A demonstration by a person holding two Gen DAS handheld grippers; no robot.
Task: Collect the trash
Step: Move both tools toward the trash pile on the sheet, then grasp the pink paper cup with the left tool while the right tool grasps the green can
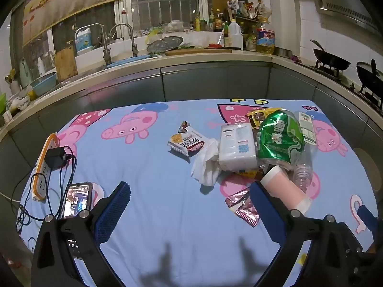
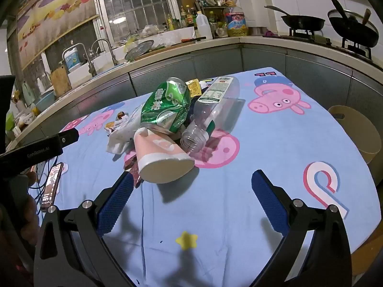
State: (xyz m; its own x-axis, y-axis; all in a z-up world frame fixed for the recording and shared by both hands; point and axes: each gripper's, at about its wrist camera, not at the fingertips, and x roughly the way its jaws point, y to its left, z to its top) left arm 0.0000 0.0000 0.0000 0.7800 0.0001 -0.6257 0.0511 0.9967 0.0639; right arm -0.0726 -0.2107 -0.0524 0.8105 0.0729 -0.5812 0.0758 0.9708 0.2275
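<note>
Nothing is being collected yet. The trash is lying heaped on the table (image 2: 239, 203): bottle (image 2: 213, 110), crushed can (image 2: 165, 106), paper cup (image 2: 160, 160), wrappers (image 1: 243, 205). Both grippers (image 1: 189, 205) (image 2: 191, 198) are being held wide, empty; the bin (image 2: 356, 131) is waiting beside the table.

A kitchen lit by indoor light. A pale curved countertop (image 1: 191, 58) runs along grey-green cabinet fronts (image 1: 194, 83), crowded with bottles and jars. Two metal taps (image 1: 124, 38) rise over a sink beneath a barred window (image 1: 165, 2). White tiled walls (image 1: 308, 31) stand behind two black woks (image 2: 304, 21) on a gas stove. In front, a table is covered by a light blue cartoon-pig cloth (image 1: 153, 167).
</note>
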